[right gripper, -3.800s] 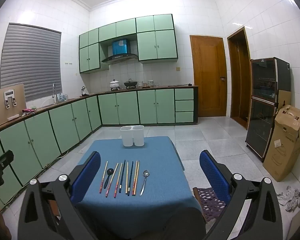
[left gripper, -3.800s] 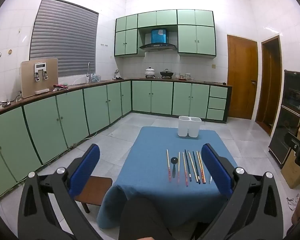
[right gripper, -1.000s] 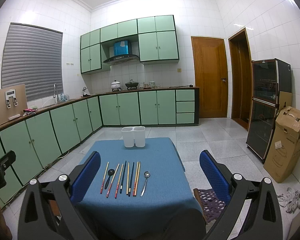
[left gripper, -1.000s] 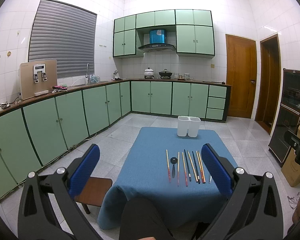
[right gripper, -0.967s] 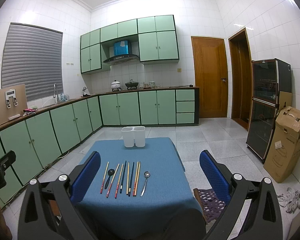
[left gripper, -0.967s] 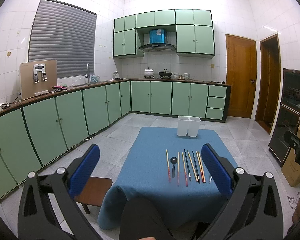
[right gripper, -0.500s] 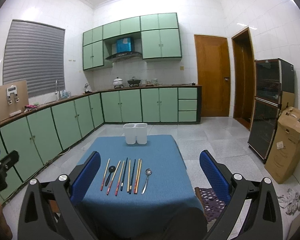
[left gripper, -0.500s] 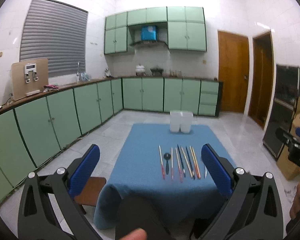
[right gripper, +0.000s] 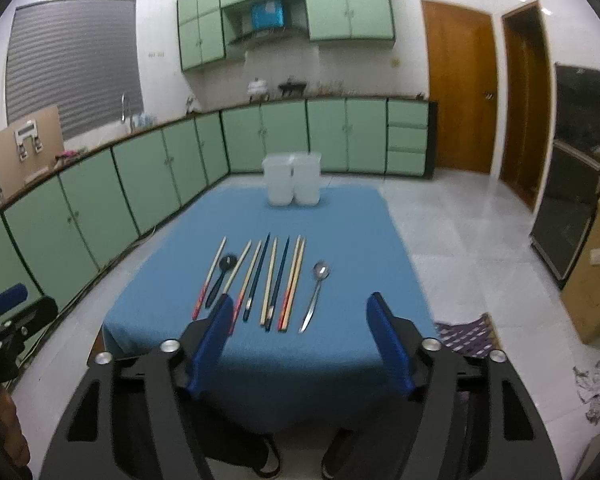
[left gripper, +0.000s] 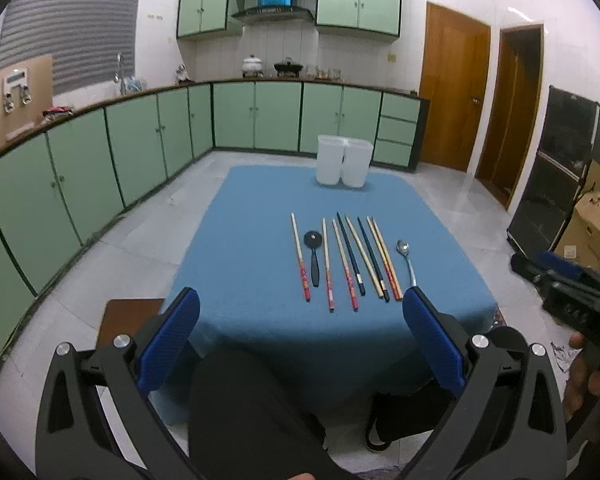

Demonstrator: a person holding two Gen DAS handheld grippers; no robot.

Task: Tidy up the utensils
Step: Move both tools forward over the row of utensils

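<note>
One desk point(left gripper: 260, 208) is in view, covered by a blue cloth, and it carries the whole set of utensils. Count: eight chopsticks point(left gripper: 342, 260), two spoons, and one white holder point(left gripper: 343, 160) with two compartments side by side. The chopsticks lie flat in a single row near the desk's near edge, roughly parallel, their lengths running from near edge toward far edge. Two are dark blue; the others are pale wood, several with red or dark ends at the near side. A black spoon point(left gripper: 313, 252) lies within the row, between the first and second chopstick from the left, bowl toward the far edge. A metal spoon point(left gripper: 407, 258) lies at the right end of the row, just beside the last chopstick, bowl also toward the far edge. The holder stands upright at the middle of the far edge, well apart from the row; what it contains cannot be seen. The left gripper point(left gripper: 300, 316) hangs short of the near edge, jaws spread wide and holding nothing. The right gripper point(right gripper: 300, 320) hangs above the near edge, jaws likewise apart and holding nothing, framing the near ends of the row.
</note>
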